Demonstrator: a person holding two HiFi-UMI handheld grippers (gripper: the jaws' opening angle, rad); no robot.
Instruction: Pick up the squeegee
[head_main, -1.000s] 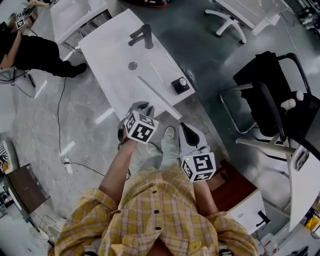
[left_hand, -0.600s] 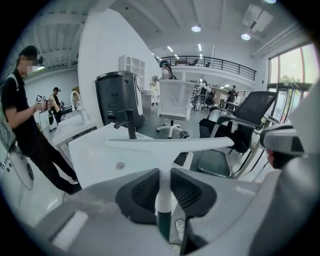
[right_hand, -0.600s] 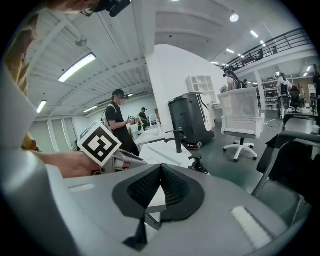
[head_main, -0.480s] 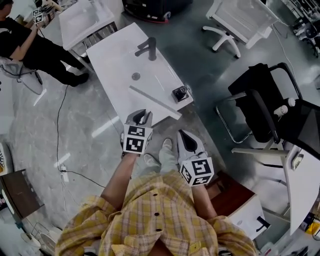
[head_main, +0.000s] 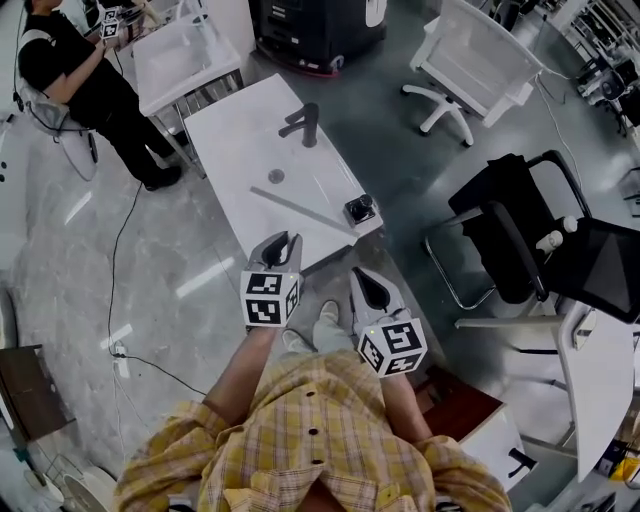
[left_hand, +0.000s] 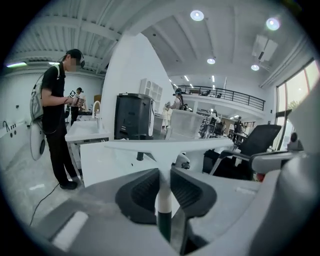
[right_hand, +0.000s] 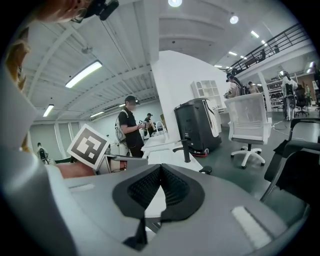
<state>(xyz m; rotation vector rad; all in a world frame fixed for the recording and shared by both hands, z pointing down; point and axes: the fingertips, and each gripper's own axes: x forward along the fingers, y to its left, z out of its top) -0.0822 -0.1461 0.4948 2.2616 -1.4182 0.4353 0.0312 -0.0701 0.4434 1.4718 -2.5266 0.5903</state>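
a: what stood to the far left of the white table (head_main: 235, 140)?

b: a person in black (head_main: 72, 68), standing well apart from it, beside a second white bench (head_main: 180, 55).

a: and at the table's near end?

b: the left gripper (head_main: 283, 240) hung just off that end, pointing toward the table. its fingers were clamped on the handle of the squeegee (head_main: 300, 210). the left gripper view showed the white handle pinched between the dark pads of the left gripper (left_hand: 164, 172), with the squeegee (left_hand: 165, 145) spreading its long blade crosswise beyond them.

a: so where was the squeegee against the table?

b: in the head view its blade ran slantwise across the table's near end, gripped at the handle and not by the blade. whether it touched the tabletop i couldn't tell.

a: what else sat on the table?

b: a black upright fixture (head_main: 303, 122) near the far end, a small round disc (head_main: 277, 176) near the middle, and a small black box (head_main: 360, 208) at the near right corner.

a: and right of the left gripper?

b: the right gripper (head_main: 365, 277), just off the table's near right corner. in its own view the right gripper (right_hand: 160, 170) had its fingertips together with nothing held between them.

a: further right of the table?

b: a white office chair (head_main: 480, 60) and a black chair (head_main: 510, 220), both well apart from it.
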